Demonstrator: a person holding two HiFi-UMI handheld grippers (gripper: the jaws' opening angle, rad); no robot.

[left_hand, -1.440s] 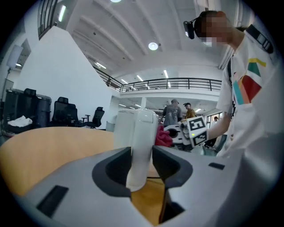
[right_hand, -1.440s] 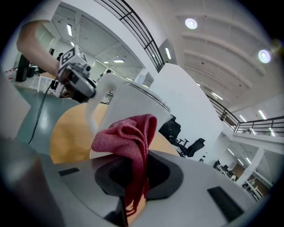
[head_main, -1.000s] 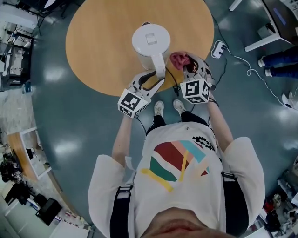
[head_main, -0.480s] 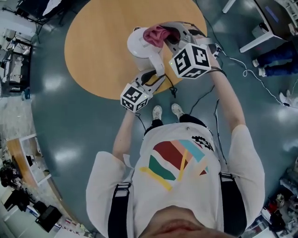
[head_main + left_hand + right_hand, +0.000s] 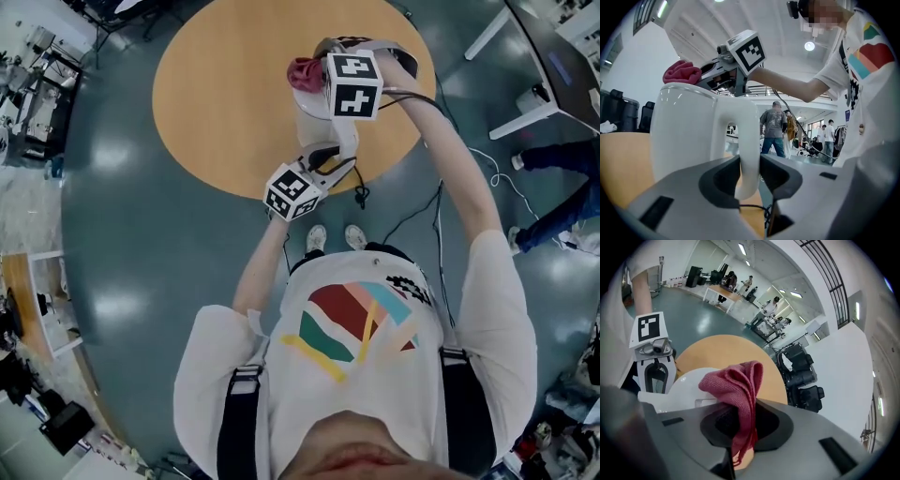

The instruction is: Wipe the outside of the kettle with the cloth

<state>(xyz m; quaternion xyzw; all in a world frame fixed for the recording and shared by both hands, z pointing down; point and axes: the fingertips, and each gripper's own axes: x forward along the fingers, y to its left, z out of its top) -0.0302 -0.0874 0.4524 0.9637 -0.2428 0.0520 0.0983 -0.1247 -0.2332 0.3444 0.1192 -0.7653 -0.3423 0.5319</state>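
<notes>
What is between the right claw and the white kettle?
The red cloth: the right claw pinches it, and it hangs over the kettle's top. The right gripper view shows it best.

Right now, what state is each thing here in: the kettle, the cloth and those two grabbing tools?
Kettle: upright on the round wooden table.
Left gripper: jaws have just been closing, now shut on the kettle's handle.
Cloth: bunched, at the kettle's top.
Right gripper: shut on the cloth.
</notes>
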